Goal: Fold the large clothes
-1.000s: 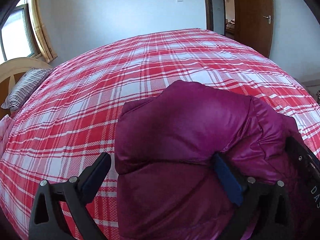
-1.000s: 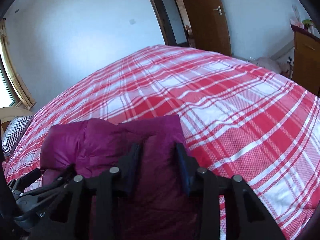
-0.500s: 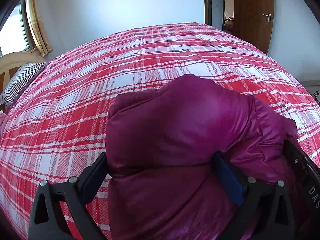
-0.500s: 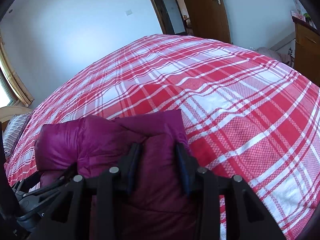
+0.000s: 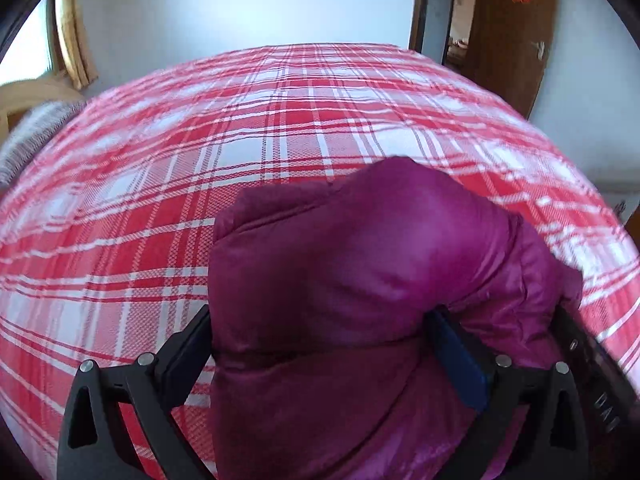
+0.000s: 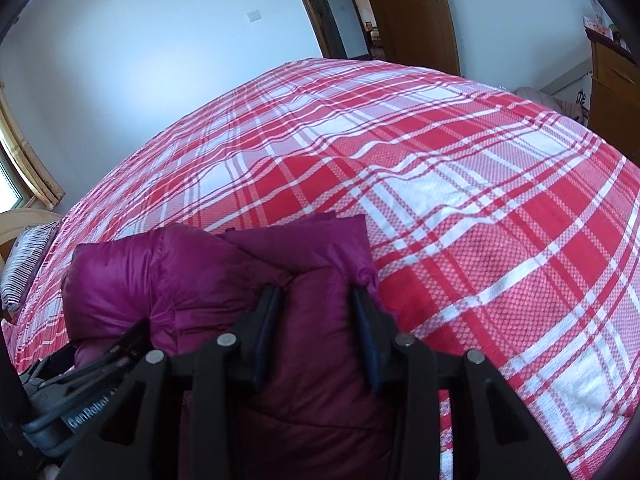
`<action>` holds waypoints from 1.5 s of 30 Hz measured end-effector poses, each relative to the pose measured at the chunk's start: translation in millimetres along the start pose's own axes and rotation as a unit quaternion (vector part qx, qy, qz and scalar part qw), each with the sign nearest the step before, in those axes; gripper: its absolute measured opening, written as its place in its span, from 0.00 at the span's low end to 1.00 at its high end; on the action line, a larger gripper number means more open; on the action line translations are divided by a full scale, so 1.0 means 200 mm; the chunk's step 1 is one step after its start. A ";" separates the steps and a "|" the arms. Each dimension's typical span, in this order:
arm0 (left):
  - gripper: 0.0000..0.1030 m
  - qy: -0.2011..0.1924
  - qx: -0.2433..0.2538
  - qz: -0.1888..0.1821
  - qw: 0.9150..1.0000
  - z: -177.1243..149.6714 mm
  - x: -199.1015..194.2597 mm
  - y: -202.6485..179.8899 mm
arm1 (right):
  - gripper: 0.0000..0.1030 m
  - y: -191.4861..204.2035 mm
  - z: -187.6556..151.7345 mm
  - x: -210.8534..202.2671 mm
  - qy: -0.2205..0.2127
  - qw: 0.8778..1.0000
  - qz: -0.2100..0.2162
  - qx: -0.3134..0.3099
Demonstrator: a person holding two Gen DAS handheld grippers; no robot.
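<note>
**Jacket bundled and gripped, fold close to done**

Although the purple padded jacket [image 5: 352, 280] already sits as a thick, doubled-over bundle at the near edge of the bed [image 5: 280, 128], it is not yet laid flat and let go. Both tools hold it. The left gripper [image 5: 320, 344] has its jaws spread wide around the puffy bulk, and both pads press into the fabric. The right gripper [image 6: 316, 320] pinches a narrower fold at the bundle's right side, with the jaws part closed on it. Judging by the compact shape, the main folds look done. What seems left is to set the bundle down square on the checked cover, press out the trapped air and release. A striped pillow [image 6: 24, 264] lies far left.
</note>
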State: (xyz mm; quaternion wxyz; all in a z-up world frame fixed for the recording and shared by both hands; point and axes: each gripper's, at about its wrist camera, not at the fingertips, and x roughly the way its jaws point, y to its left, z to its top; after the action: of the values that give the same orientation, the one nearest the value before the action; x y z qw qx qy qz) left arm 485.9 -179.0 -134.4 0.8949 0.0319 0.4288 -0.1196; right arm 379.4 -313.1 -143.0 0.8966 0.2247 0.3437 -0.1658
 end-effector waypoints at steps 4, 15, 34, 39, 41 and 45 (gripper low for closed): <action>0.99 -0.016 -0.026 -0.027 0.999 0.02 -0.02 0.04 | 0.39 0.00 0.00 0.00 -0.001 1.000 -0.002 -0.002; 0.99 -0.082 -0.060 -0.028 0.994 0.12 -0.14 0.10 | 0.40 0.01 -0.01 0.00 -0.004 1.000 -0.006 -0.008; 0.99 0.020 -0.076 -0.013 0.997 0.12 0.14 0.11 | 0.41 0.02 -0.01 0.03 0.004 1.000 -0.017 -0.019; 0.99 0.022 -0.078 -0.015 0.997 0.11 0.15 0.11 | 0.42 0.03 -0.01 0.03 0.007 0.999 -0.027 -0.027; 0.99 0.023 -0.080 -0.018 0.996 0.11 0.15 0.11 | 0.42 0.04 -0.01 0.04 0.009 0.999 -0.033 -0.032; 0.99 0.029 -0.091 -0.032 0.995 0.10 0.17 0.13 | 0.43 0.05 -0.01 0.05 0.011 0.998 -0.040 -0.038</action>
State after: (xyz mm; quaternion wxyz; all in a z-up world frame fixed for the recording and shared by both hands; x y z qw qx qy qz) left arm 527.7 -162.9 -148.9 0.8771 -0.0596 0.4643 -0.1079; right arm 390.1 -304.5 -147.0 0.8933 0.1783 0.3684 -0.1858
